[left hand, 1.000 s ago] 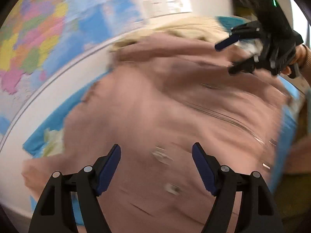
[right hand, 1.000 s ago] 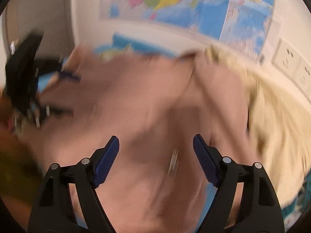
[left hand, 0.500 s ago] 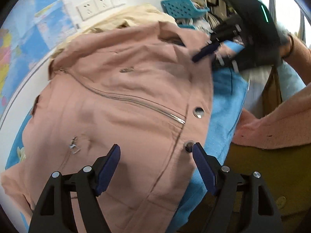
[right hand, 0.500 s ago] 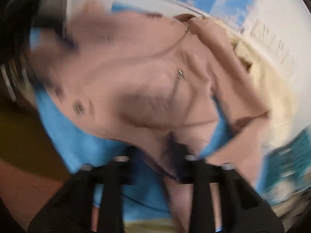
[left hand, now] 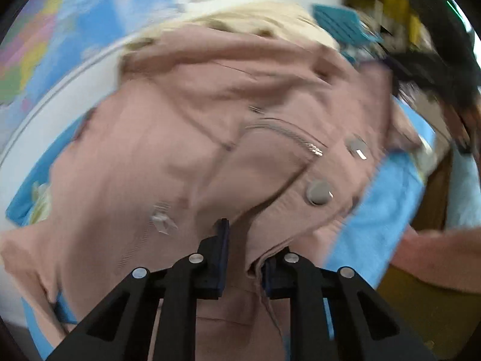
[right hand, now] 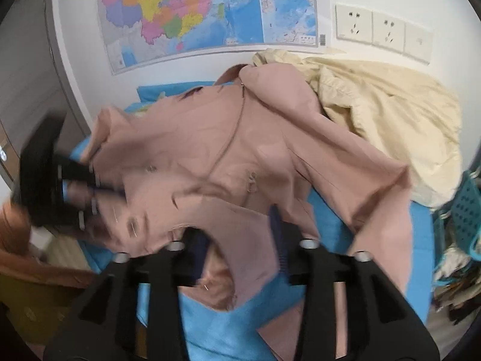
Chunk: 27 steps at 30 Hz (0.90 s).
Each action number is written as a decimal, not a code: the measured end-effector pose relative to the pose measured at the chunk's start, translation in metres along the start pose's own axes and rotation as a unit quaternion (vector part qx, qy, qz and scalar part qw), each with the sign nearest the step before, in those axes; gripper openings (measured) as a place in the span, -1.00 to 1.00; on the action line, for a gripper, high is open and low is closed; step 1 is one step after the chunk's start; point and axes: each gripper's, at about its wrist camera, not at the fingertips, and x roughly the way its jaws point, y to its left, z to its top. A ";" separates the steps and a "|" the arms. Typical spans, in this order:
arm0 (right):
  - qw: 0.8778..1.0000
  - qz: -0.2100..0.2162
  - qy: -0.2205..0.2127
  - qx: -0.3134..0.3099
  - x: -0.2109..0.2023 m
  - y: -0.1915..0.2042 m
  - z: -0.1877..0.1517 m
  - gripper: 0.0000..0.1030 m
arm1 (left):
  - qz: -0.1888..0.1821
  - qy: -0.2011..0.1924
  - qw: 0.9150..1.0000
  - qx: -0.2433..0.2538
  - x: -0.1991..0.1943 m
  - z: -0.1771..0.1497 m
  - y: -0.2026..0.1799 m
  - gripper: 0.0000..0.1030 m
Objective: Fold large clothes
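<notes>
A pink zip jacket point(left hand: 210, 150) with metal snaps lies spread on a blue cloth point(left hand: 375, 210). My left gripper point(left hand: 245, 249) is at the jacket's near edge. Its jaws are closing and stand narrow, with the snap-side hem pinched between the pads. In the right wrist view the same jacket point(right hand: 270, 156) stretches from the collar at the back to a front flap. That flap lies between the jaws of my right gripper point(right hand: 239, 243), which are opening with the pads spread apart. The left gripper point(right hand: 99, 189) shows blurred at the jacket's left edge, and the right gripper point(left hand: 436, 69) is a dark blur at far right.
A cream garment point(right hand: 390, 114) is heaped behind the jacket against the wall. A map point(right hand: 180, 15) and wall sockets point(right hand: 381, 27) are above it. A teal basket point(right hand: 466, 207) with clutter stands at the right. The person's pink sleeve point(left hand: 436, 252) is near the right edge.
The left jaws went from wide apart to narrow on the jacket's hem. The right jaws, narrow on the fabric half a second ago, now stand wider. Both views have swung.
</notes>
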 end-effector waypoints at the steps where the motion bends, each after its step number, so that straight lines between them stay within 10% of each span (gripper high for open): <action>1: 1.000 -0.004 -0.011 -0.016 -0.009 0.005 -0.008 -0.01 | -0.002 0.000 1.000 -0.011 0.000 0.002 0.006 -0.67; 6: 0.995 0.041 -0.035 -0.085 -0.039 0.041 -0.037 -0.03 | -0.007 0.008 1.000 -0.025 0.008 0.012 0.018 -0.68; 13: 0.976 0.079 0.044 -0.198 0.021 0.105 -0.067 -0.27 | -0.001 0.014 1.000 -0.026 0.011 0.015 0.020 -0.67; 22: 0.963 -0.038 0.048 -0.263 0.071 0.106 -0.075 -0.25 | -0.008 0.009 1.000 -0.023 0.009 0.011 0.020 -0.64; 23: 0.963 -0.040 0.044 -0.264 0.074 0.105 -0.073 -0.26 | -0.008 0.008 1.000 -0.022 0.008 0.009 0.020 -0.56; 25: 0.967 -0.025 0.050 -0.250 0.080 0.103 -0.068 -0.93 | -0.015 0.002 1.000 -0.027 0.003 0.003 0.021 -0.22; 27: 0.970 -0.004 0.063 -0.233 0.079 0.098 -0.065 -0.95 | -0.001 -0.012 1.000 -0.023 -0.008 -0.008 0.022 0.15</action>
